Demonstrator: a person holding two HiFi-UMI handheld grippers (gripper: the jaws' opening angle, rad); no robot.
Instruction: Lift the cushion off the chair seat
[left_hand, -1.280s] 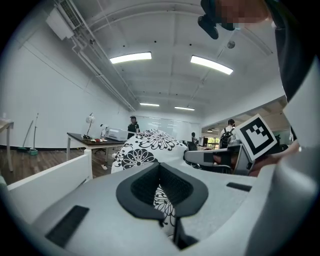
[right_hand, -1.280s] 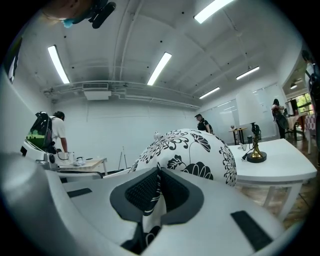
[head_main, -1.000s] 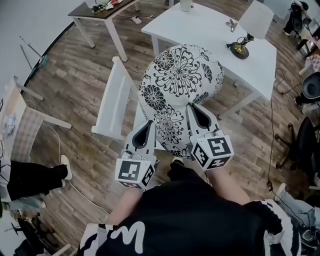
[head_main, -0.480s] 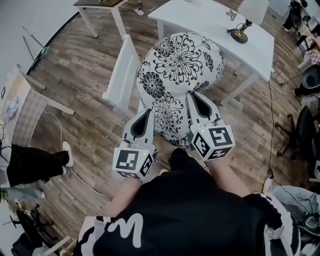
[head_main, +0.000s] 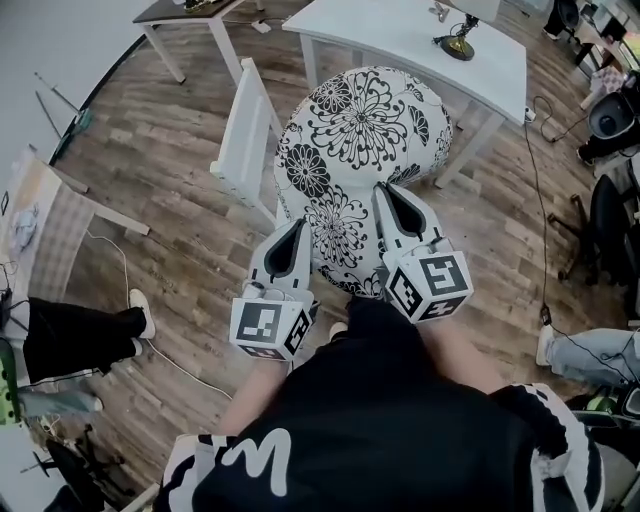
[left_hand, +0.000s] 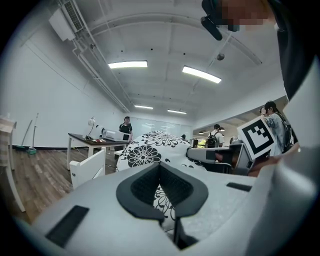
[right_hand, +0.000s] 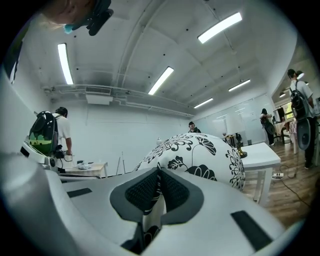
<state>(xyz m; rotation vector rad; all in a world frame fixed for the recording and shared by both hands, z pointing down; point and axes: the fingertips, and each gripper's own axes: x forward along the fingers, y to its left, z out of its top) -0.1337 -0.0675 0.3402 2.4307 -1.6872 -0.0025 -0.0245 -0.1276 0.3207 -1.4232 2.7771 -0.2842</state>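
The floral cushion (head_main: 355, 160) hangs in the air in front of the person, beside the white chair (head_main: 245, 140) and not on its seat, so the lift looks essentially done (only carrying it clear or setting it down seems left). The left gripper (head_main: 298, 230) and right gripper (head_main: 385, 195) each have their jaws pressed together on a fold of fabric at the cushion's near edge.
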